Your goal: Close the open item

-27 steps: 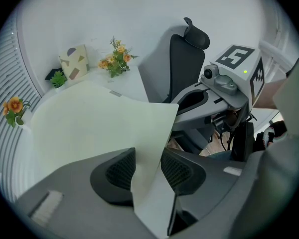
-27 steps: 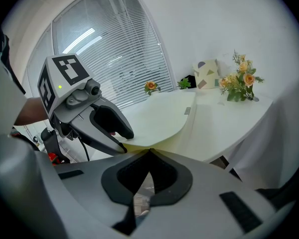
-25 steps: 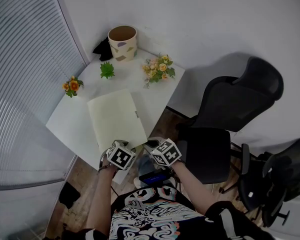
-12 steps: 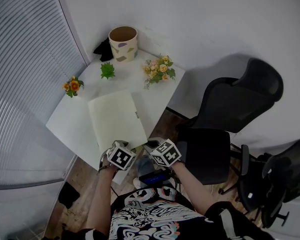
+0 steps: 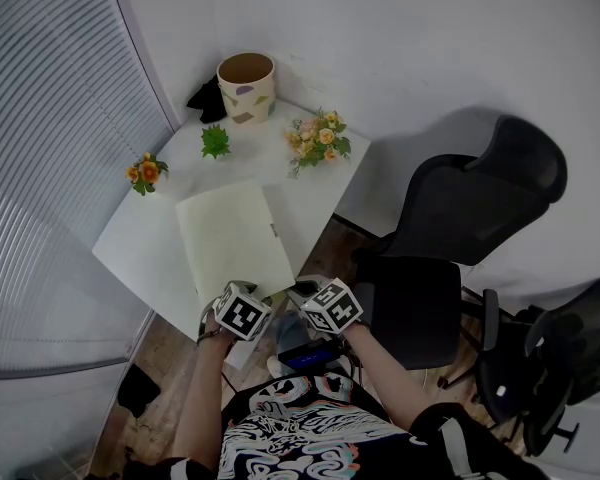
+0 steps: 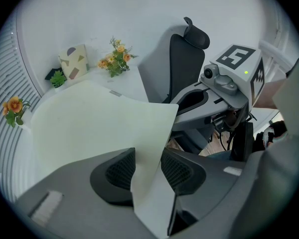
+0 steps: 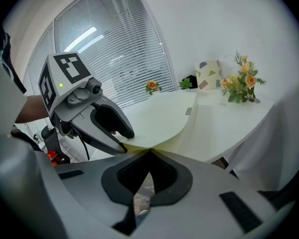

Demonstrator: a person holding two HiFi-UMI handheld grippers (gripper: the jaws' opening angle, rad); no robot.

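One folder; left tongs, right tongs; three plants.

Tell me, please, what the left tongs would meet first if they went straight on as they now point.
Likely the pale cover, whose edge stands between the left tongs' open jaws.

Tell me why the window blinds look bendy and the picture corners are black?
Left gripper view: a wide-angle lens leaves black corners and stretches the pale cream cover near it. Right gripper view: same round picture, so the grey slatted window blinds bow. Head view: blinds curve too; soft even light, with the black office chair casting a faint shadow on the white wall.
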